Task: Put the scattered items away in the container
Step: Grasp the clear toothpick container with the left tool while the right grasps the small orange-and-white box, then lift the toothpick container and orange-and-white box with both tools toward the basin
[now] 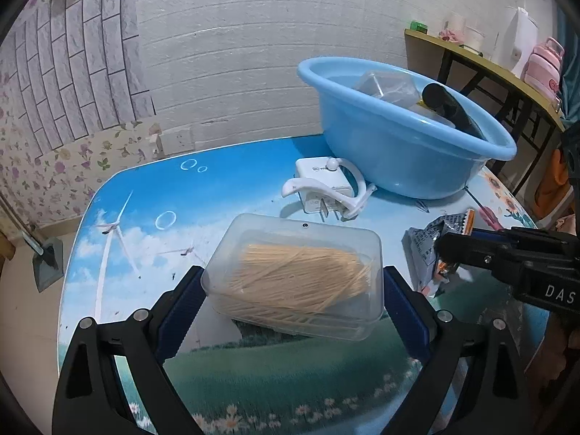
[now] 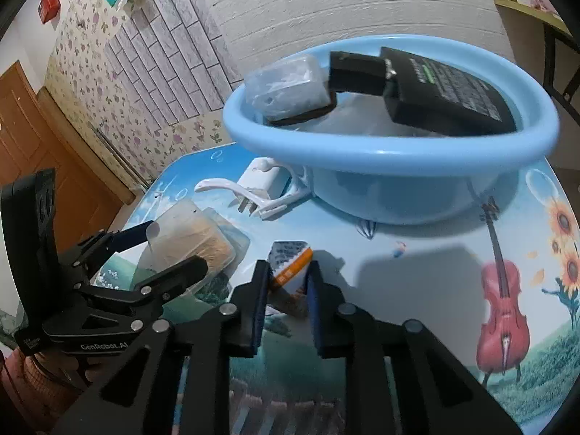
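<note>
your left gripper is clamped on the toothpick box, one blue pad on each short side, with the box tilted and its far end raised off the table at the centre of the left wrist frame. in the right wrist view the same box sits at middle left, with the left gripper around it.

your right gripper is closed on the packet, a grey and orange sachet pinched between the pads at lower centre of that frame. in the left wrist view the packet shows at middle right, with the right gripper coming in from the right edge.

the basin stands in the upper right of the left wrist frame, at the far side of the table. in the right wrist view the basin fills the upper centre, and it already holds a black adapter leaning on the right wall, a black block and a clear box against the left rim.

between you and the basin lie a white charger with its prongs pointing toward you and a white hook draped across it, touching it. both sit just beside the basin's near wall, straight ahead of the toothpick box. in the right wrist view the charger and hook lie left of centre.

a shelf with a pink bottle runs along the upper right.
</note>
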Motion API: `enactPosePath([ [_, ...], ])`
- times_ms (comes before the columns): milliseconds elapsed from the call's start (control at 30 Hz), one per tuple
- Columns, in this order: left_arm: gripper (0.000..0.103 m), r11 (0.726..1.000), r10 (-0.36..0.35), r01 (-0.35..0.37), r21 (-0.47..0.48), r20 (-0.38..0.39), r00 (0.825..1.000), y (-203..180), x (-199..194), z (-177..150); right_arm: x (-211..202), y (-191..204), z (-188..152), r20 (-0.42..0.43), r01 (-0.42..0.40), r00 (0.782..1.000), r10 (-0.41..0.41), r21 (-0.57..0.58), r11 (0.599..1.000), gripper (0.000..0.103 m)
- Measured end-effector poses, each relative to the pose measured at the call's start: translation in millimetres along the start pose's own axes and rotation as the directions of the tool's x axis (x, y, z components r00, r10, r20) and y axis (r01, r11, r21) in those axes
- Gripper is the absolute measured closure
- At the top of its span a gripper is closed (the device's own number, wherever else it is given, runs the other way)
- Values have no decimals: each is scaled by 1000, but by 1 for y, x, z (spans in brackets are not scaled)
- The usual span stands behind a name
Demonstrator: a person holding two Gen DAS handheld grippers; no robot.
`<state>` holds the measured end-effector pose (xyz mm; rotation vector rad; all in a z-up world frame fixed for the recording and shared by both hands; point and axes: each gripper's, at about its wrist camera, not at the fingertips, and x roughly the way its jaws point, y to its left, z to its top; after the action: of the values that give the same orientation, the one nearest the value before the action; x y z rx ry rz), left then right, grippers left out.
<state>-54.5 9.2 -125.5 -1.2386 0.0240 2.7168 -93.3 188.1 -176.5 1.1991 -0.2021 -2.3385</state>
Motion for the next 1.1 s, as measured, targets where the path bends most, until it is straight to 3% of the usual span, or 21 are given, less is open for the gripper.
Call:
enactPosePath([
  [200,9,1000,10,-10,-9,15,1000,-3,-14,-4,-19,-6,-6,30,11,999,-12,18,1000,85],
  [300,9,1000,16,-16,-24,12,1000,-3,-19,-9,-34,-2,-9,69,84,994,-82,-27,996,85],
  [433,9,998,29,-28,-63,4,1000,2,-21,-14,-54,-2,-12,94,109,990,-105,-38,993,85],
  [700,9,990,77,-79,-116,-24,997,11,-22,-25,-62,-29,-26,67,166,984,-167,13,986,85],
  [1100,8,997,64,-66,-35,-50,997,1,-18,-33,-57,-33,-35,43,188,981,-188,3,982,83],
])
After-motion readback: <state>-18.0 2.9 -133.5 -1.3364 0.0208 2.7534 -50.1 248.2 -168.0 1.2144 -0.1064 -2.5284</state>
